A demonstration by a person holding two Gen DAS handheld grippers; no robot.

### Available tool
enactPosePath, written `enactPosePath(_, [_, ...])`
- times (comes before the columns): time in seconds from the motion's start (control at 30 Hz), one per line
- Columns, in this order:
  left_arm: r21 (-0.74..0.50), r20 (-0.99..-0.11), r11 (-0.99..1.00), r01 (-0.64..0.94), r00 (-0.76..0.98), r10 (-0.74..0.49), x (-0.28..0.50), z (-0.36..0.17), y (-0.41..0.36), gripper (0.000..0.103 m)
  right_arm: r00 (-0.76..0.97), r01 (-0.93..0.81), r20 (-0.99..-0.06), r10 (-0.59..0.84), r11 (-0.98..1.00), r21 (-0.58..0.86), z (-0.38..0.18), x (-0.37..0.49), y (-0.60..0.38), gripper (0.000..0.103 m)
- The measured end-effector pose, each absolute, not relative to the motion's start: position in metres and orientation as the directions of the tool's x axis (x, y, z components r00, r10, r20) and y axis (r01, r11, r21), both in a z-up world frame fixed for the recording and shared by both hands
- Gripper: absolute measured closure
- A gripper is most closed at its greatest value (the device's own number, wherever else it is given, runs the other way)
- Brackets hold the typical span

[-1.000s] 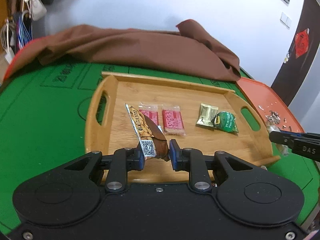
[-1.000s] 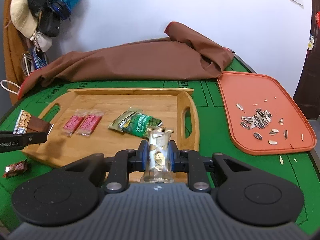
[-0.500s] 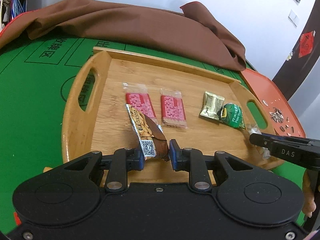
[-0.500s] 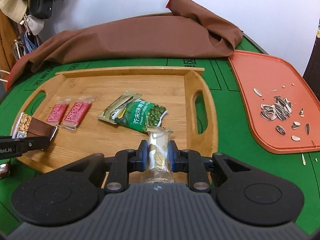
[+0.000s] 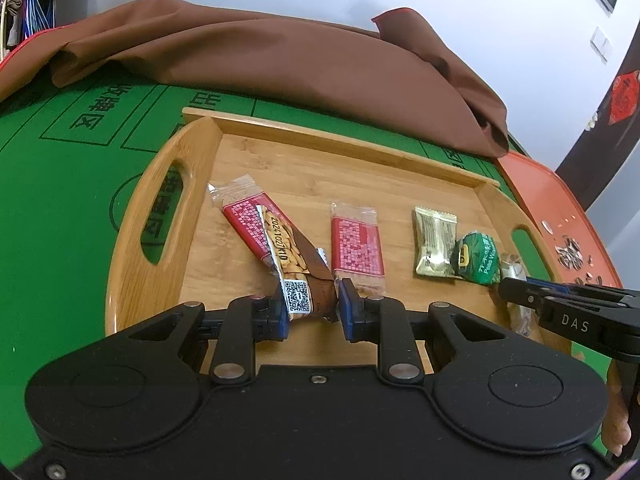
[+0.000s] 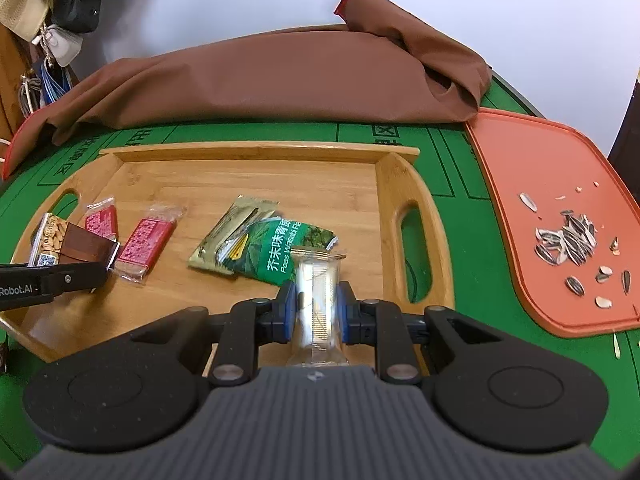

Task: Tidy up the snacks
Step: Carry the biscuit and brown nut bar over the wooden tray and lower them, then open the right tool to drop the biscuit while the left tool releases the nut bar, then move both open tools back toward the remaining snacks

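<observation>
A wooden tray (image 5: 132,240) (image 6: 400,176) lies on the green table. My left gripper (image 5: 313,308) is shut on a brown peanut bar (image 5: 298,268) (image 6: 72,244), low over the tray's near left part, its far end over a red packet (image 5: 248,226). A second red packet (image 5: 357,246) (image 6: 146,240) lies beside it. My right gripper (image 6: 318,308) is shut on a clear packet with gold print (image 6: 318,288) (image 5: 514,276), held just in front of a green wasabi-pea packet (image 6: 284,248) (image 5: 478,258) and a gold packet (image 5: 434,242) (image 6: 232,232).
An orange tray (image 6: 520,160) (image 5: 536,188) with several sunflower seeds (image 6: 568,236) sits to the right of the wooden tray. A brown cloth (image 5: 280,60) (image 6: 280,76) is heaped along the table's far side. Bags and hats (image 6: 60,12) hang at the far left.
Both grippers moved forward and down over the wooden tray, each keeping its packet. The peanut bar now overlaps the left red packet, and the clear packet is close to the green one.
</observation>
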State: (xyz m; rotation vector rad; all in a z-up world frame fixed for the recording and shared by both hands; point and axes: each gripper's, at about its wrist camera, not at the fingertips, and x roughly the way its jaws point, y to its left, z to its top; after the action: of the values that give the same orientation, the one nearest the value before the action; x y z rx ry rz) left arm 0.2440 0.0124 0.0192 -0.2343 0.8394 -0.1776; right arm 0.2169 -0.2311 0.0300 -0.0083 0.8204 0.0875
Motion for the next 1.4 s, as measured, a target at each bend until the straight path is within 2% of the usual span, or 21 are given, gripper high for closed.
enactPosePath(0.47, [-0.230, -0.726, 0.972, 0.040, 0.659, -0.198, 0.269, 0.021, 0.004, 0.080, 0.657, -0.076, -0.751, 0.062, 0.997, 0.015, 0.031, 0.249, -0.224, 0.076])
enactPosePath(0.57, [-0.212, -0.726, 0.976, 0.043, 0.661, -0.187, 0.266, 0.021, 0.002, 0.073, 0.664, -0.090, -0.744, 0.072, 0.996, 0.015, 0.033, 0.246, -0.223, 0.068])
enactPosePath(0.63, [-0.206, -0.726, 0.978, 0.043, 0.663, -0.183, 0.262, 0.022, 0.002, 0.067, 0.674, -0.097, -0.736, 0.072, 0.995, 0.009, 0.035, 0.242, -0.223, 0.068])
enactPosePath(0.67, [-0.205, -0.723, 0.978, 0.044, 0.666, -0.182, 0.260, 0.023, 0.002, 0.065, 0.676, -0.099, -0.733, 0.072, 0.995, 0.007, 0.036, 0.241, -0.223, 0.064])
enactPosePath(0.73, [-0.198, -0.720, 0.979, 0.041, 0.672, -0.173, 0.256, 0.025, 0.003, 0.054, 0.680, -0.104, -0.729, 0.078, 0.995, 0.009, 0.038, 0.237, -0.224, 0.056])
enactPosePath(0.8, [-0.188, -0.714, 0.981, 0.041, 0.680, -0.165, 0.251, 0.029, 0.004, 0.048, 0.685, -0.109, -0.724, 0.083, 0.994, 0.011, 0.041, 0.233, -0.225, 0.055])
enactPosePath(1.03, [-0.169, -0.689, 0.984, 0.050, 0.709, -0.154, 0.230, 0.041, 0.009, 0.021, 0.709, -0.138, -0.697, 0.109, 0.990, 0.015, 0.050, 0.210, -0.227, 0.038])
enactPosePath(1.23, [-0.128, -0.650, 0.989, 0.074, 0.747, -0.140, 0.203, 0.052, 0.010, 0.013, 0.730, -0.157, -0.673, 0.125, 0.988, 0.013, 0.056, 0.190, -0.228, 0.026])
enactPosePath(1.4, [-0.102, -0.624, 0.991, 0.087, 0.770, -0.132, 0.181, 0.058, 0.011, 0.008, 0.739, -0.169, -0.660, 0.138, 0.986, 0.017, 0.058, 0.173, -0.229, 0.021])
